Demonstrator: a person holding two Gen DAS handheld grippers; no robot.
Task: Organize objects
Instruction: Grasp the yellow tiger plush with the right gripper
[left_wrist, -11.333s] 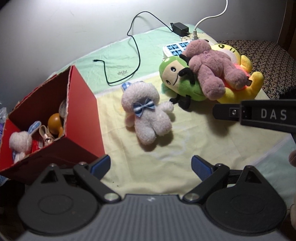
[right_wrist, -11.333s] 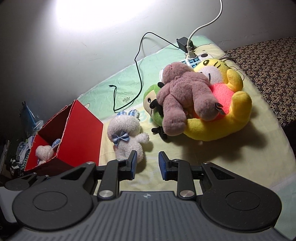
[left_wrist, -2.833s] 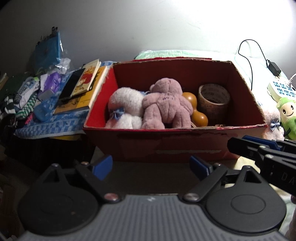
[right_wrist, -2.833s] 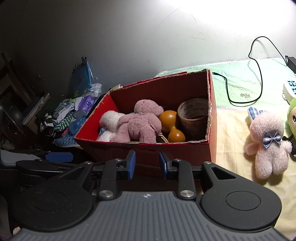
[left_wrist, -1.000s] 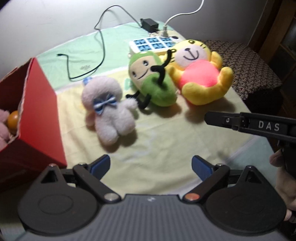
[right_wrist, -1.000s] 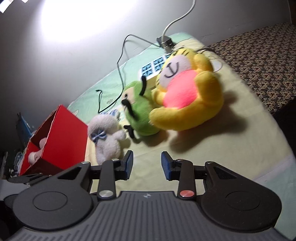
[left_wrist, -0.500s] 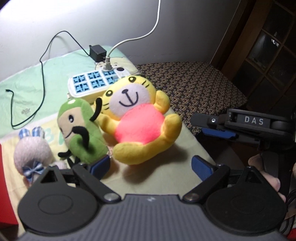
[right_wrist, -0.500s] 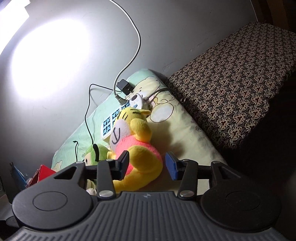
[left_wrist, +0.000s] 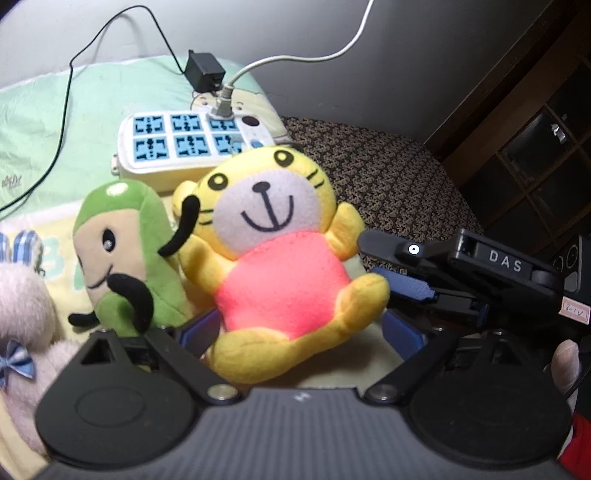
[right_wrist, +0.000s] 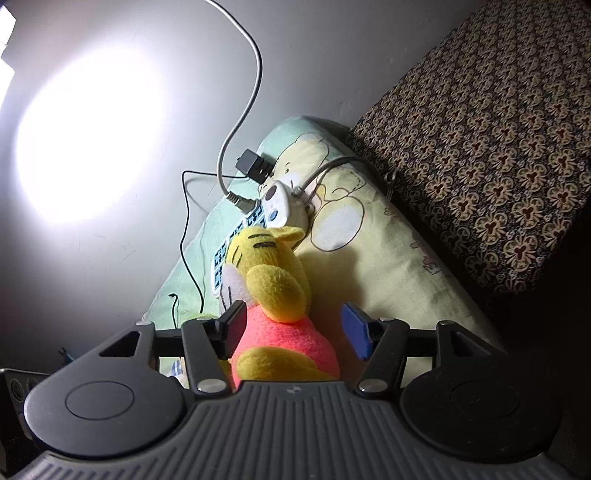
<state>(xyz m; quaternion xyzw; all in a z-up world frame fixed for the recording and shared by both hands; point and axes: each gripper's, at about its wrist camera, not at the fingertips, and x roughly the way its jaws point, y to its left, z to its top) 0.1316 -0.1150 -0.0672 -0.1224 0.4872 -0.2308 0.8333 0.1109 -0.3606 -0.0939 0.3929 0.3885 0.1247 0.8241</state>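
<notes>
Both my jaws stand wide and hold nothing; the right gripper (right_wrist: 293, 326) has just been opening and straddles the yellow tiger plush (left_wrist: 280, 266), which lies on the bedsheet (right_wrist: 388, 258) between the left gripper (left_wrist: 301, 332) too. Closing both could collide them. The green plush (left_wrist: 125, 254) leans against it and could get dragged, tugging the power strip (left_wrist: 192, 142).

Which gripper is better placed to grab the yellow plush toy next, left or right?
Probably either, slightly the left: the left gripper stands open with the yellow plush squarely between its fingers. The right gripper, jaws just opening, also straddles it, from the side.
</notes>
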